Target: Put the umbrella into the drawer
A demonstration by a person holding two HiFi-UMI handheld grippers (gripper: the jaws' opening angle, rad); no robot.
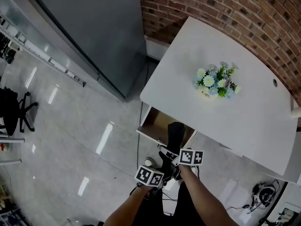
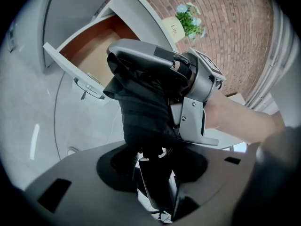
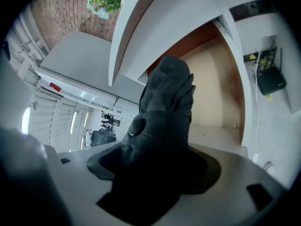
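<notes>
A folded black umbrella (image 1: pixel 175 134) hangs in front of the open drawer (image 1: pixel 146 118) under the white table (image 1: pixel 244 121). Both grippers hold it. My left gripper (image 1: pixel 163 166) is shut on its lower handle end (image 2: pixel 157 185), seen between the jaws in the left gripper view. My right gripper (image 1: pixel 177 150) is shut on the fabric body (image 3: pixel 164 117); from the left gripper view its metal jaw body (image 2: pixel 195 86) clamps the umbrella's upper part (image 2: pixel 141 102). The drawer's wooden inside (image 3: pixel 211 88) lies just behind the umbrella and looks bare. Its white front panel (image 2: pixel 70 69) juts out to the left.
A pot of blue and white flowers (image 1: pixel 216 83) stands on the table. A brick wall (image 1: pixel 244 13) runs behind it and a grey cabinet (image 1: pixel 94 27) stands at the left. Cables and a device (image 1: pixel 261 194) lie on the shiny floor at the lower right.
</notes>
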